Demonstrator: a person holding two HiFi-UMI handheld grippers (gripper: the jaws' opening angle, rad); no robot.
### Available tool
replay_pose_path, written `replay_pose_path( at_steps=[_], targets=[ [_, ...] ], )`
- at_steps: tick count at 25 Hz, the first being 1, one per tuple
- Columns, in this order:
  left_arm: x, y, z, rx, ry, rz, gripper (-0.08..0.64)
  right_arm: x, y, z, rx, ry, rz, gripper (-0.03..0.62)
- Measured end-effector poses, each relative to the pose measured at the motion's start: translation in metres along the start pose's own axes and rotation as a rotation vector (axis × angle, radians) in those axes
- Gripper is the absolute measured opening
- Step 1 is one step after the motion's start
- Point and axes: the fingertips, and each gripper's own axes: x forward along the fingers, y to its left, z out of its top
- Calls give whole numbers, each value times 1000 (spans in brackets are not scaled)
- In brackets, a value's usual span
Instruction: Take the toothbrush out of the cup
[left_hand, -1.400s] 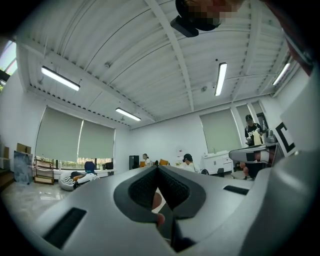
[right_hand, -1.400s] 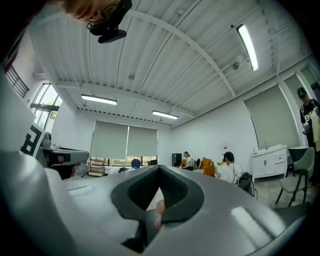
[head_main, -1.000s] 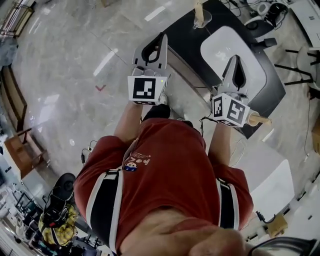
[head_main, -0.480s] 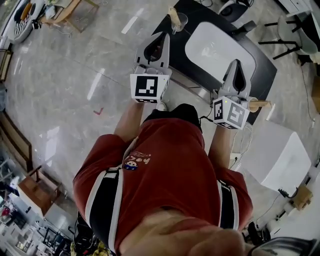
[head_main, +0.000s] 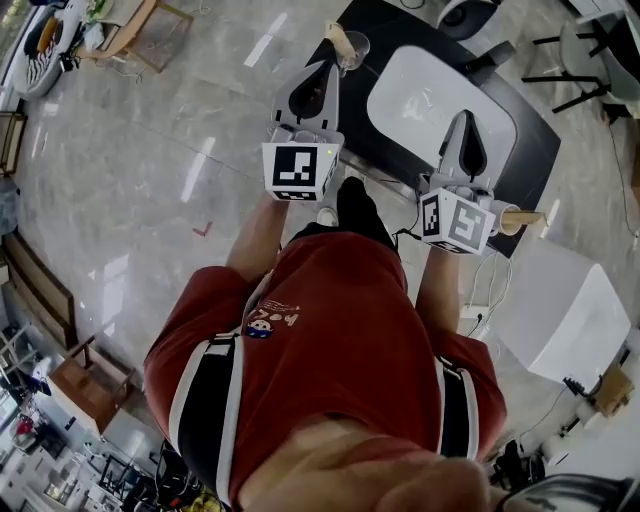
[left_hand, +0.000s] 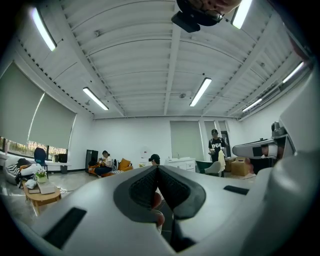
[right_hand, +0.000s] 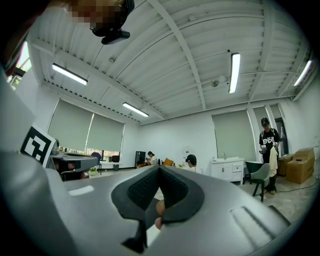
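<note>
In the head view a clear cup (head_main: 353, 46) stands at the far left corner of the black table (head_main: 536, 152), with a pale wooden toothbrush (head_main: 334, 33) leaning out of it. My left gripper (head_main: 322, 68) is shut and empty, its tip just short of the cup at the table's left edge. My right gripper (head_main: 467, 116) is also shut and empty, over the near end of the white oval mat (head_main: 432, 92). Both gripper views look level across the room; the left gripper (left_hand: 157, 168) and right gripper (right_hand: 159, 168) show pads pressed together. Neither shows the cup.
A wooden holder (head_main: 519, 218) sits at the table's near right corner. A white box (head_main: 566, 316) stands on the floor to the right, chairs (head_main: 590, 50) beyond the table. A low wooden table (head_main: 135, 30) is far left. People sit and stand across the room (right_hand: 269, 140).
The person has stepped toward the table. My left gripper has closed in on the cup, and my right gripper has come over the mat's near end. Both stay shut.
</note>
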Motion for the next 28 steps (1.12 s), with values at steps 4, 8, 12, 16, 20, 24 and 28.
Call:
replay_pose_path(
  at_steps=[4, 8, 12, 16, 20, 24, 28],
  targets=[
    [30, 12, -10, 6, 29, 33, 6, 36, -6, -3, 13, 2, 21, 9],
    [55, 20, -31, 17, 84, 66, 15, 67, -15, -16, 35, 17, 37, 9],
    [73, 30, -52, 9, 132, 98, 48, 93, -20, -30, 52, 45, 52, 9],
    [82, 36, -74, -5, 186, 107, 129, 109, -22, -45, 73, 77, 71, 9],
    [92, 37, -89, -36, 247, 100, 212, 120, -26, -57, 97, 108, 84, 9],
    [103, 39, -111, -61, 301, 107, 236, 133, -30, -71, 115, 131, 98, 9],
    [108, 43, -133, -80, 342, 130, 238, 147, -29, -77, 106, 145, 116, 9]
  ],
)
